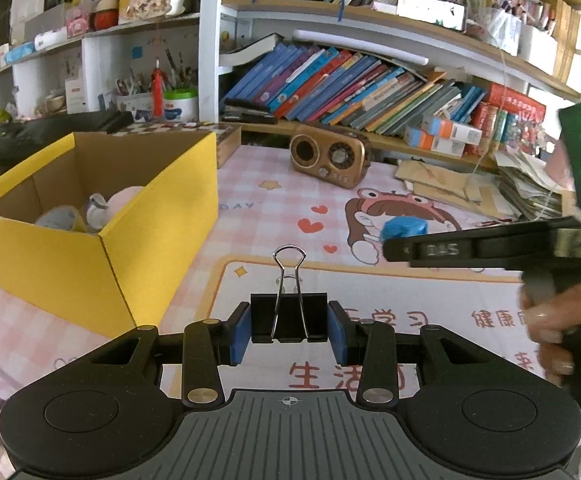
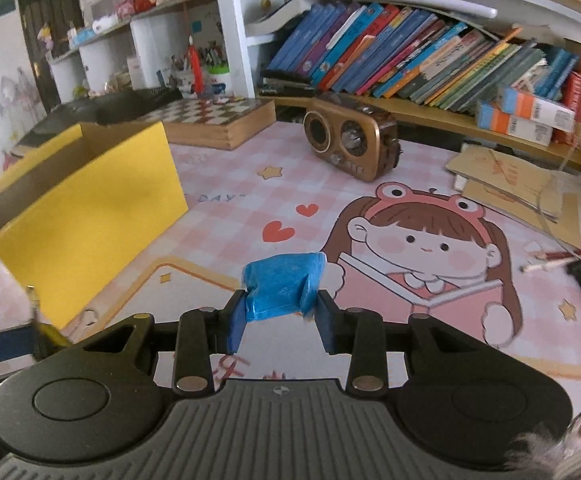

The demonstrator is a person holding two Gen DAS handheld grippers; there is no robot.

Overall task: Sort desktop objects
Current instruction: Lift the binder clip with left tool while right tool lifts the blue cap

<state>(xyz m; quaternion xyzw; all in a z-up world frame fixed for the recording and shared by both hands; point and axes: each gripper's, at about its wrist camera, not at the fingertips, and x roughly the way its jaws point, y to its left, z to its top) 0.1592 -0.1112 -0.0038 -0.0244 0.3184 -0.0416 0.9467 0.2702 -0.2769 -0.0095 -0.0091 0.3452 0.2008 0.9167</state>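
My left gripper is shut on a black binder clip, whose silver wire handles stand up above the pink desk mat. My right gripper is shut on a blue block wrapped in tape and holds it above the mat. In the left wrist view that blue block shows at the end of the right gripper's black body, with a hand on its handle. The yellow cardboard box stands at the left with soft toys inside; the right wrist view shows the box at the left too.
A brown retro radio stands at the back of the mat. A chessboard box lies behind the yellow box. Stacked papers and pencils lie at the right. Shelves of leaning books run along the back.
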